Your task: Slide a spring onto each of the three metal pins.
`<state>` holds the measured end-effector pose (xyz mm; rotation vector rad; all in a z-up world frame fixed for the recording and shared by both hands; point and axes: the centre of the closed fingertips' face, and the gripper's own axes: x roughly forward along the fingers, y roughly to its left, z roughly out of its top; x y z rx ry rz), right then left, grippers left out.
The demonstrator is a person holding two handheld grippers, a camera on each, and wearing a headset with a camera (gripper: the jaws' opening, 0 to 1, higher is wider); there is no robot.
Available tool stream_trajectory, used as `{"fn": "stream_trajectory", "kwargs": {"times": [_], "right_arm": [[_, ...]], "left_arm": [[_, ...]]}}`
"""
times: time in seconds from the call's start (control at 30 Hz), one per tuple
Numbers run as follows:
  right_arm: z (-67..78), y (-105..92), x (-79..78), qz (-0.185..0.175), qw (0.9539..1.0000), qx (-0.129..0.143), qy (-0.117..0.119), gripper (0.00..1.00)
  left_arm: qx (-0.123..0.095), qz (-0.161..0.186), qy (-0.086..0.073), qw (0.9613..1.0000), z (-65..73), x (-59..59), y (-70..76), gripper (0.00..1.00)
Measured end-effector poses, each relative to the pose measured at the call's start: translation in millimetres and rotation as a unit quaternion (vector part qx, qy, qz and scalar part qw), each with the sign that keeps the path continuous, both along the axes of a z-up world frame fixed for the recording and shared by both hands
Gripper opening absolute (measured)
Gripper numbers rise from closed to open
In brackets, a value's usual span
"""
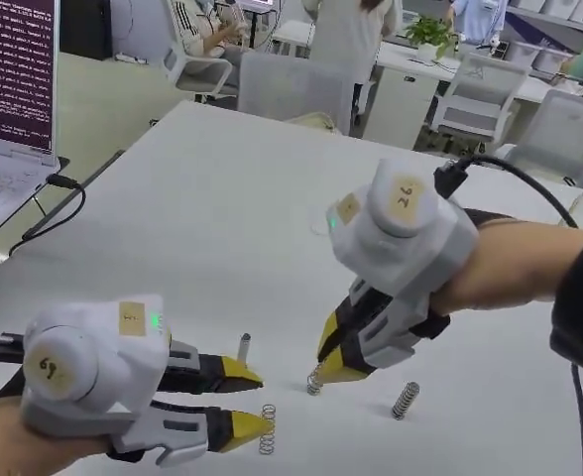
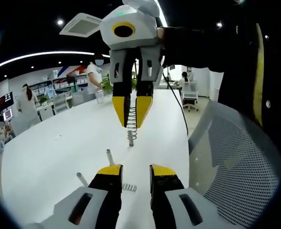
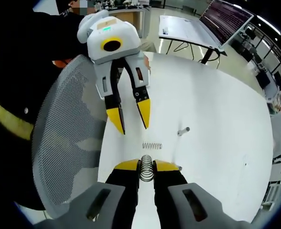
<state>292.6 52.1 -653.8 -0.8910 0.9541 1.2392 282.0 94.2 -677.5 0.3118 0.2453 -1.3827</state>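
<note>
My right gripper (image 1: 327, 374) is shut on a small steel spring (image 1: 314, 380), which stands between its yellow tips (image 3: 146, 168) just above the white table (image 1: 212, 218). To its left my left gripper (image 1: 252, 402) lies low over the table, open, with nothing in it. A second spring (image 1: 267, 428) lies flat on the table by its lower tip and between its jaws (image 2: 128, 187). A short metal pin (image 1: 244, 345) stands beside its upper jaw. Two pins (image 2: 109, 156) (image 2: 81, 179) stand ahead of its jaws. A third spring (image 1: 405, 400) lies right of the right gripper.
A laptop (image 1: 14, 89) with a cable (image 1: 58, 208) sits at the table's left edge. Office chairs (image 1: 291, 84) and people stand beyond the far edge. A mesh chair back (image 2: 236, 162) is close behind the right gripper. A black cable (image 1: 515, 178) runs from the right gripper.
</note>
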Motion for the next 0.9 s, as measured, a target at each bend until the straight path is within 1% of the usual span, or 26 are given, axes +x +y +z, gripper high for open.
{"fn": "stream_trajectory", "kwargs": {"times": [0.1,0.2,0.27,0.37,0.43,0.47,0.5,0.57,0.63,0.73,0.8,0.9], "right_arm": [[1.2,-8.9,5.1,-0.011,0.9999,-0.003,-0.004,0.08],[1.8,-17.9,11.5,-0.022,0.9997,-0.007,-0.01,0.08],[2.3,-21.5,14.0,-0.028,0.9995,-0.007,-0.01,0.08],[0.9,-25.7,16.8,-0.031,0.9993,-0.013,-0.014,0.08],[0.0,-26.9,18.5,-0.033,0.9993,-0.015,-0.014,0.08],[-0.7,-27.5,20.0,-0.034,0.9992,-0.014,-0.013,0.08],[-1.3,-27.7,21.0,-0.036,0.9992,-0.015,-0.013,0.08],[-2.2,-28.5,22.4,-0.036,0.9991,-0.018,-0.015,0.08],[-3.0,-28.5,24.4,-0.038,0.999,-0.017,-0.014,0.08],[-5.6,-29.5,28.3,-0.04,0.9989,-0.019,-0.014,0.08],[-8.0,-30.7,32.1,-0.044,0.9988,-0.019,-0.012,0.08],[-11.9,-33.2,37.2,-0.047,0.9985,-0.026,-0.014,0.08]], "left_arm": [[-0.002,0.01,0.005,0.9999,-1.3,2.9,5.0,0.23],[-0.001,0.022,0.009,0.9997,-2.9,6.9,11.2,0.27],[-0.001,0.032,0.013,0.9994,-4.5,9.9,14.9,0.34],[0.0,0.041,0.012,0.9991,-7.0,12.6,19.7,0.38],[0.0,0.051,0.017,0.9985,-8.3,14.9,22.3,0.46],[0.0,0.059,0.023,0.998,-9.6,16.4,24.5,0.49],[0.002,0.065,0.024,0.9976,-11.3,18.0,27.0,0.53],[0.004,0.076,0.023,0.9969,-13.3,20.6,30.8,0.57],[0.0,0.086,0.027,0.9959,-13.8,22.9,35.1,0.61],[-0.002,0.102,0.02,0.9946,-14.5,27.1,42.0,0.64],[-0.003,0.108,0.02,0.9939,-14.9,28.1,45.0,0.67],[-0.003,0.119,0.015,0.9928,-17.9,29.9,51.1,0.71]]}}
